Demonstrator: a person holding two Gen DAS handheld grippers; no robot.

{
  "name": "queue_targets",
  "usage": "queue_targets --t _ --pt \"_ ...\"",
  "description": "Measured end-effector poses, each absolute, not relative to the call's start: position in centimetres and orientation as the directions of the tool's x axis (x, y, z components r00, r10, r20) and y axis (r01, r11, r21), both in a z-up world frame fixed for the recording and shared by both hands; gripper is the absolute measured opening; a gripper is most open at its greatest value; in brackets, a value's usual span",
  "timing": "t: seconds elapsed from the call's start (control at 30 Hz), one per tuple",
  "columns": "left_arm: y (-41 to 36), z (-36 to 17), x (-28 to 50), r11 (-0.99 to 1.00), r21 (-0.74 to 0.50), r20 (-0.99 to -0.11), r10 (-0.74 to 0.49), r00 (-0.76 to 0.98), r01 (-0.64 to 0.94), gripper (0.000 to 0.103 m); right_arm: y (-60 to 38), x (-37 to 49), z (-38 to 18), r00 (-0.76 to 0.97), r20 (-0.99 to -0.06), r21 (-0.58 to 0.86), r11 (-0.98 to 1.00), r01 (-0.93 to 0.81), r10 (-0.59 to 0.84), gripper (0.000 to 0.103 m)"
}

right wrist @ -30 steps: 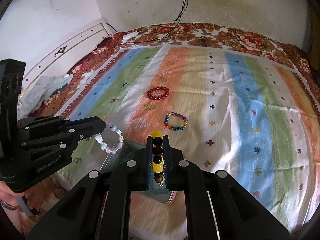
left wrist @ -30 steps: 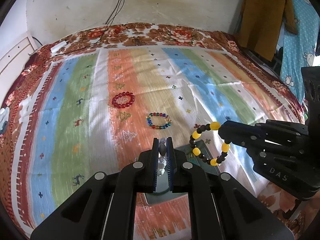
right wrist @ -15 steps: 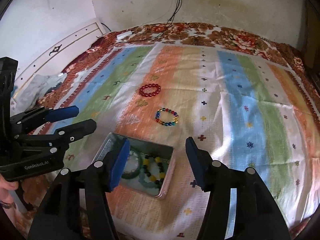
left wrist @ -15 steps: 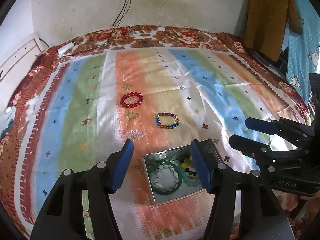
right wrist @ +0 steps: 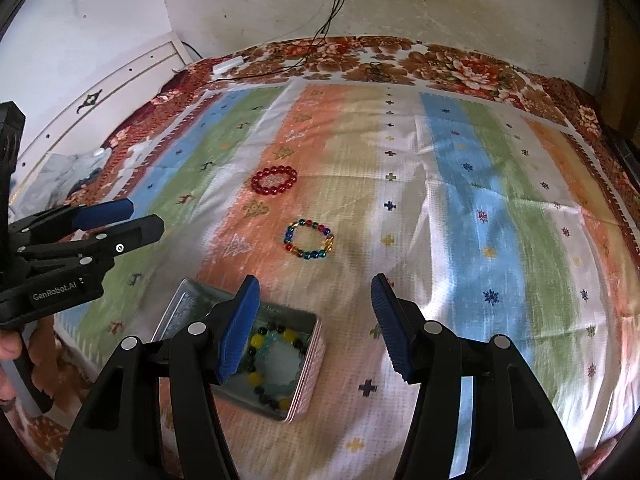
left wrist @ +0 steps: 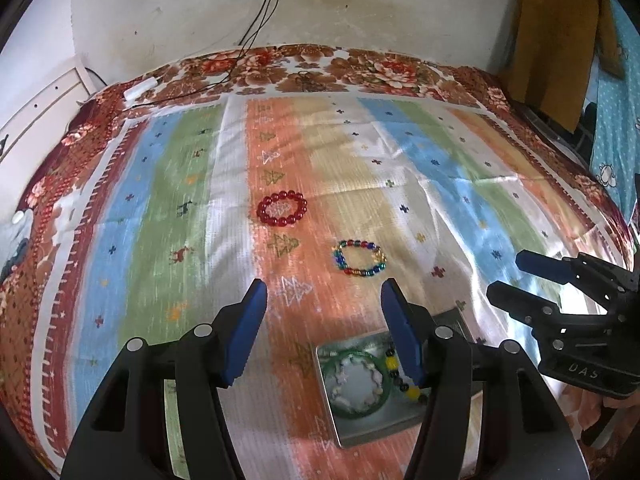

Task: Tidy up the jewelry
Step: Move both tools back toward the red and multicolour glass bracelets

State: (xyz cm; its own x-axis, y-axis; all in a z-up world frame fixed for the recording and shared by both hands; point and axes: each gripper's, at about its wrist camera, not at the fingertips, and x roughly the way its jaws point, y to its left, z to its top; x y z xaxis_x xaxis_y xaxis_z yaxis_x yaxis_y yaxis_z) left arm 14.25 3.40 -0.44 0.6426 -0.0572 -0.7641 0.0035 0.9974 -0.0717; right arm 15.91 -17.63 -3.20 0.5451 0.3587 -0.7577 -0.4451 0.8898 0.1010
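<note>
Both tools are seen spread, nothing between the blue pads. The opening of both sets of jaws has just taken place.

Left tool is held above the striped bedspread, w/ the metal tin partly behind its right finger. Right tool is held just right of the tin; its left finger overlaps the tin's rim.

Inside the tin: a green ring, a pale bead bracelet and a black-and-yellow bead bracelet are seen, lying loose.

On the bedspread, beyond the tin: a multicolour bead bracelet nearer, a red bead bracelet farther and to the left. The two are apart, neither touched.

A hand is partly seen at the left tool's grip.
</note>
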Motion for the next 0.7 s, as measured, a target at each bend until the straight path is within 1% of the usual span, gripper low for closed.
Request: queue_targets --t 0.17,0.37,0.47,0.5,0.57,0.7 --pt "3.6 -0.9 15.5 0.998 -0.056 -0.776 -0.049 0.629 0.008 0.059 -17.2 17.3 -3.9 0.541 -0.770 0.084 0.895 -0.439 0.338 0.058" --pt "4.5 -1.1 16.8 0.997 -0.083 -0.781 -0.064 0.622 -0.003 0.063 -16.7 19.2 -4.5 0.529 -0.781 0.083 0.894 -0.440 0.333 0.058" --pt "4.7 -1.6 17.8 0.998 -0.064 -0.786 -0.046 0.616 -0.007 0.064 -16.4 19.8 -4.7 0.517 -0.785 0.100 0.893 -0.439 0.342 0.058" --pt "4.8 -1.8 18.1 0.998 -0.060 -0.789 -0.042 0.613 -0.010 0.064 -16.2 20.0 -4.8 0.513 -0.787 0.101 0.892 -0.440 0.342 0.058" --pt "5.2 -2.2 18.9 0.998 -0.060 -0.797 -0.037 0.602 -0.018 0.064 -15.9 20.5 -5.0 0.512 -0.791 0.092 0.892 -0.442 0.335 0.064" --pt "5.8 -2.7 20.3 0.998 -0.061 -0.803 -0.028 0.595 -0.035 0.066 -15.6 21.6 -5.4 0.507 -0.797 0.091 0.895 -0.436 0.328 0.064"
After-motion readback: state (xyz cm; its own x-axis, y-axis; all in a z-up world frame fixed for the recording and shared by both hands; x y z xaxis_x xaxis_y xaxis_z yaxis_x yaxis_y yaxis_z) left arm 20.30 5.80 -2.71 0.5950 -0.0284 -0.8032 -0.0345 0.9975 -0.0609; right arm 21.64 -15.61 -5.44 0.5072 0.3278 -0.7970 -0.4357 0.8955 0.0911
